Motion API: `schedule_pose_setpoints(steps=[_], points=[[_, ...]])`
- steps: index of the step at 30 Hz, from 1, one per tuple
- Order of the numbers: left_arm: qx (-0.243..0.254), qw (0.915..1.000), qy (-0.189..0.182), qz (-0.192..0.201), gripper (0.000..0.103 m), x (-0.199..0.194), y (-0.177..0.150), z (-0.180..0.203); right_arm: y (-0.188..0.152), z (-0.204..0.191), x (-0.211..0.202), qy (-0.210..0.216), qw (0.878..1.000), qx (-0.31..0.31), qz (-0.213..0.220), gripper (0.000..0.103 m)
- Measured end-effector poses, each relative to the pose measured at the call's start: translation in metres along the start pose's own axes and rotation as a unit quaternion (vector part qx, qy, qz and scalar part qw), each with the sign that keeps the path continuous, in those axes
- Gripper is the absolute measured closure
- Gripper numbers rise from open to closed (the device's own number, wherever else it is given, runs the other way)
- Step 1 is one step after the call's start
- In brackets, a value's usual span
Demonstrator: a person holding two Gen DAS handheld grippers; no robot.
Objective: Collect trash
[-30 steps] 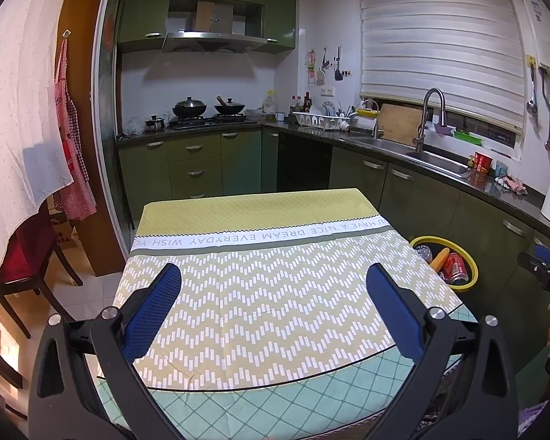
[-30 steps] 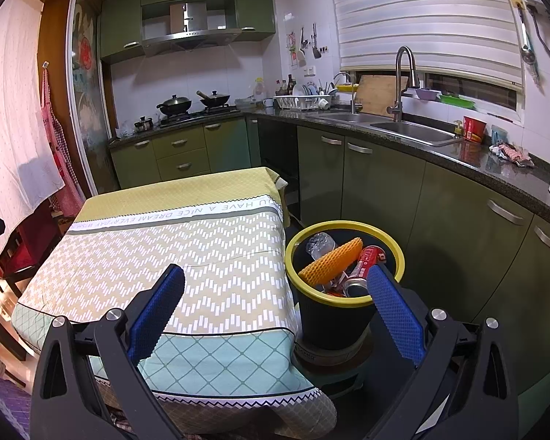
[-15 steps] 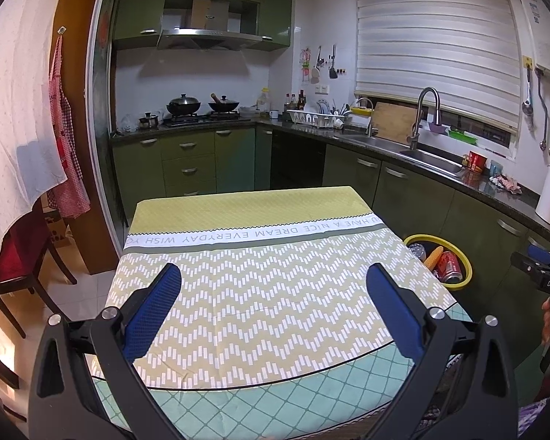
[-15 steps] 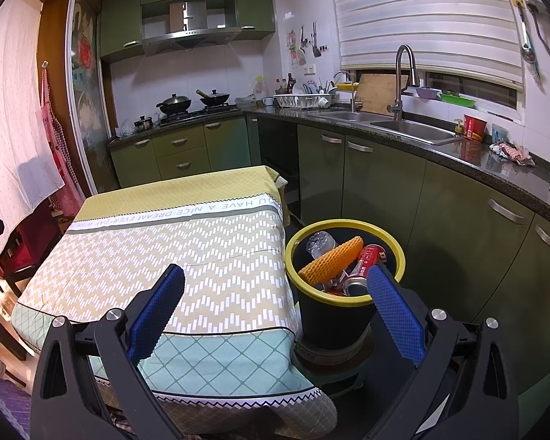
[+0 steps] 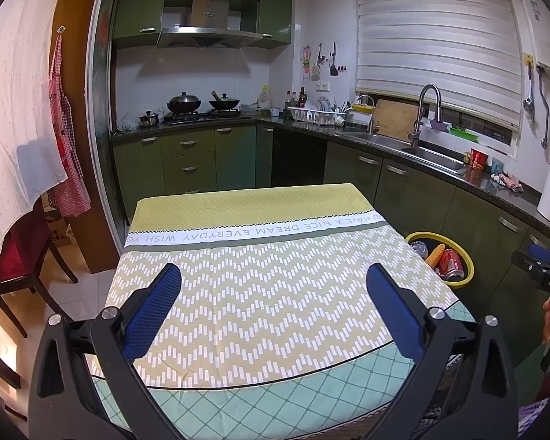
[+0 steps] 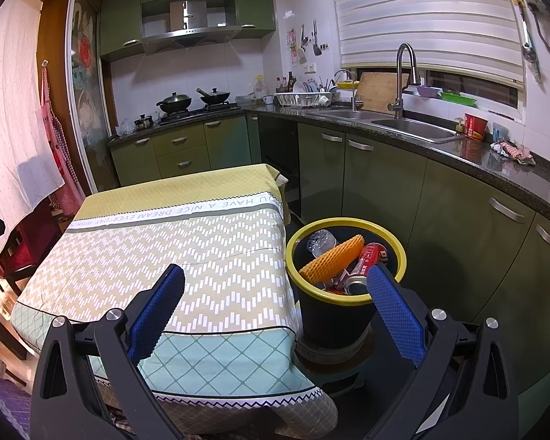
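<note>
My left gripper hangs with its jaws spread wide and nothing between them, low in the frame over the near half of the table, whose zigzag cloth shows no litter that I can see. My right gripper is just as wide and just as empty, pointed at the seam between the table's corner and the yellow-rimmed bin that stands on the floor right of centre in its view. The trash sits inside that bin: an orange foam sleeve lying slantwise across the mouth, a red can leaning beside it, and a crumpled clear bottle at the back. I judge the collecting nearly or wholly done, so the hazards are mostly of my own making. The sleeve rides high and pokes up to the rim; if my right blue finger, which overlaps the bin's near edge in the picture, brushes it, it could flip out onto the floor. The bin looks perched on a small round base, so a knock might tip it. The overhanging tablecloth at bottom centre could snag a jaw and drag.
</note>
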State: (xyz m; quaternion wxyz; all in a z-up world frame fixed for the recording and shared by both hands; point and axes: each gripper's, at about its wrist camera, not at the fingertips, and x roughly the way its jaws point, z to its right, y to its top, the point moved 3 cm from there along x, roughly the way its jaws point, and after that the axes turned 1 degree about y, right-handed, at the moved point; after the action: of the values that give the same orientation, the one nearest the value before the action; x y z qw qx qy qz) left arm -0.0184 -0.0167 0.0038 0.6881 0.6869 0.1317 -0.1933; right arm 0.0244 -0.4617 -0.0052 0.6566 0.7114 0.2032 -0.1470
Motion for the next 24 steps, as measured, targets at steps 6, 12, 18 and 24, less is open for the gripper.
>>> schedule_pose_setpoints(steps=[6,12,18,24], points=[[0.001,1.0000,0.001,-0.001,0.007,0.0005,-0.0001,0.0006,-0.0004,-0.0001,0.0004,0.000,1.000,0.001,0.000,0.005],[-0.001,1.0000,-0.004,-0.001,0.007,0.0004,-0.0005,0.0002,-0.0006,-0.0003,0.0012,0.000,1.000,0.000,-0.002,0.005],[0.000,1.0000,-0.002,-0.001,0.007,0.0006,0.0002,0.0004,-0.0001,-0.0002,0.0010,0.000,1.000,0.000,-0.001,0.005],[0.002,1.0000,-0.003,-0.004,0.007,0.0018,-0.0002,0.0006,-0.0017,-0.0010,0.0026,-0.001,1.000,0.000,-0.002,0.005]])
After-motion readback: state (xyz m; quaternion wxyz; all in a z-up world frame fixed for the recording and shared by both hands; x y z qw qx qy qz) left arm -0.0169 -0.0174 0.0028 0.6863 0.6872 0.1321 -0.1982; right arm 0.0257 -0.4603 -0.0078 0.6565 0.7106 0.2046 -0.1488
